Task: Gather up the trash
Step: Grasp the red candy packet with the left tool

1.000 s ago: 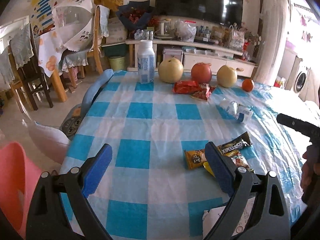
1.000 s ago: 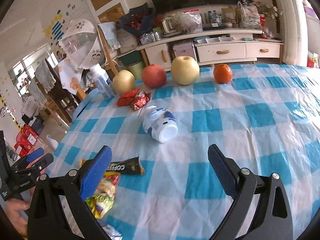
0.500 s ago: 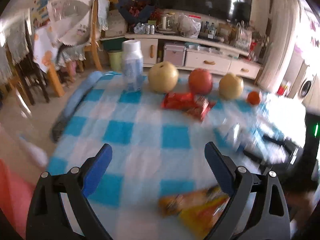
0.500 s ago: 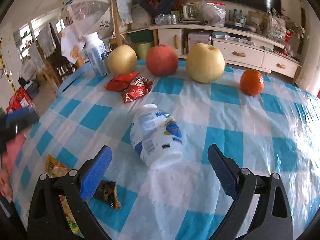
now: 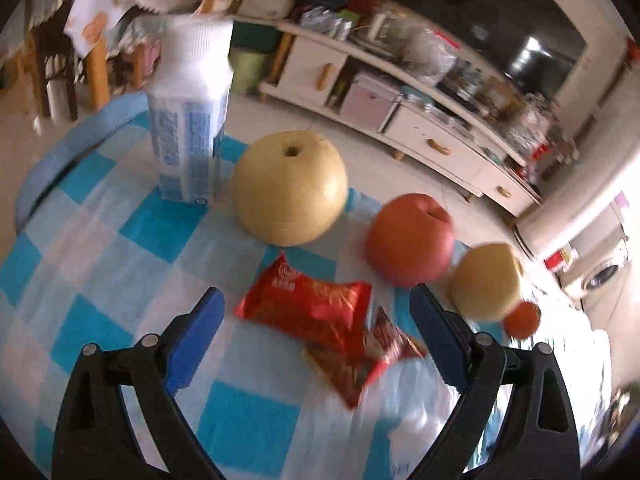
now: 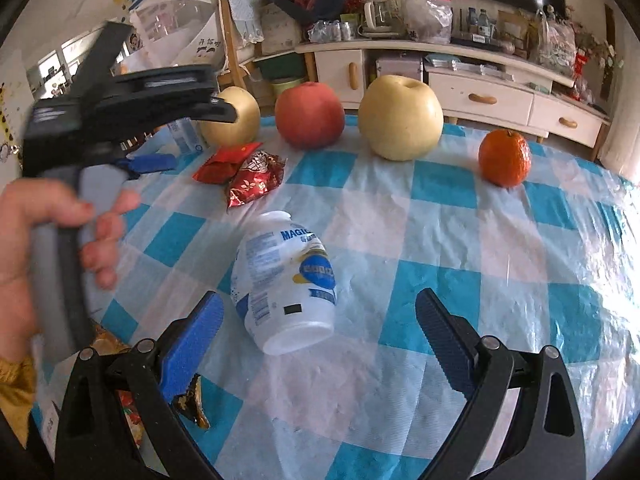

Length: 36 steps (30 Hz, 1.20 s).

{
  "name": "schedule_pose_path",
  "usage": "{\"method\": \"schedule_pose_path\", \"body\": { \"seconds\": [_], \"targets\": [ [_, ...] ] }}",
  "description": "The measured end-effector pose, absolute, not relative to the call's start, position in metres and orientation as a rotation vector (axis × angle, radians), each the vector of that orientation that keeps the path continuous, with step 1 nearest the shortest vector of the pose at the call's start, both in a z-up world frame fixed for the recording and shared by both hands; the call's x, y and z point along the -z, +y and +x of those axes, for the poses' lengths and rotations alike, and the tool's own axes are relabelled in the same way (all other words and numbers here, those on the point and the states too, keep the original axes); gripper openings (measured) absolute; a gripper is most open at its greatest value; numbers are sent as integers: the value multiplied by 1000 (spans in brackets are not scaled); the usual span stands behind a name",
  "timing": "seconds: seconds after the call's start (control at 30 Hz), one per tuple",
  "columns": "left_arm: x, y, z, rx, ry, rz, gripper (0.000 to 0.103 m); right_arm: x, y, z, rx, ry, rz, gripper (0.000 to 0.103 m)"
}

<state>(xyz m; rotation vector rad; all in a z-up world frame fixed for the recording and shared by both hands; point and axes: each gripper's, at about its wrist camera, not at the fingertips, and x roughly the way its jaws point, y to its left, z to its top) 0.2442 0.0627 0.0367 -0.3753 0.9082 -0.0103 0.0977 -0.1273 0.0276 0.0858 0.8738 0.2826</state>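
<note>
- My left tool (image 5: pixel 316 336) hangs wide open over the far part of the checked surface (image 5: pixel 100 256), its blue pads on either side of a red snack wrapper (image 5: pixel 306 306); nothing is gripped.
- A second, crumpled red wrapper (image 5: pixel 360 360) overlaps the first one's near right corner (this view is blurred, so the print on it is unreadable).
- Beyond the wrappers, along the surface's far edge, stand a white milk carton (image 5: pixel 192 120), a yellow pear (image 5: pixel 290 188), a red apple (image 5: pixel 410 240), a second pear (image 5: pixel 486 284) and a small orange (image 5: pixel 522 320).
- My right tool (image 6: pixel 318 344) is also spread wide and empty, low over the middle of the surface.
- Between its pads, closer to the left pad (image 6: pixel 192 344), lies a white plastic bottle (image 6: pixel 284 284) on its side, base towards the camera and neck pointing at the fruit.
- In the right view my left hand (image 6: pixel 52 240) grips the grey handle of the left tool, which reaches towards the two red wrappers (image 6: pixel 244 170) near the far edge.
- More wrappers, a dark packet (image 6: pixel 192 404) among them, lie at the near left edge, partly hidden behind my right tool's left arm.
- The orange (image 6: pixel 505 158) sits well apart from the bottle, towards the far right.
</note>
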Motion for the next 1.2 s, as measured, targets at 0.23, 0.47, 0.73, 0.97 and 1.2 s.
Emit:
{"method": "schedule_pose_path", "body": {
  "seconds": [0.23, 0.47, 0.73, 0.97, 1.2],
  "targets": [
    [-10, 58, 277, -126, 961, -328, 94, -23, -134, 98, -284, 895, 121, 96],
    [-4, 13, 272, -22, 996, -65, 93, -28, -145, 96, -263, 877, 112, 96],
    [-10, -23, 227, 213, 1024, 40, 82, -43, -190, 92, -154, 832, 160, 96],
    [-23, -16, 221, 178, 967, -19, 81, -40, -174, 90, -279, 859, 180, 96],
    [-22, -24, 250, 246, 912, 213, 82, -35, -138, 83, -412, 896, 105, 96]
  ]
}}
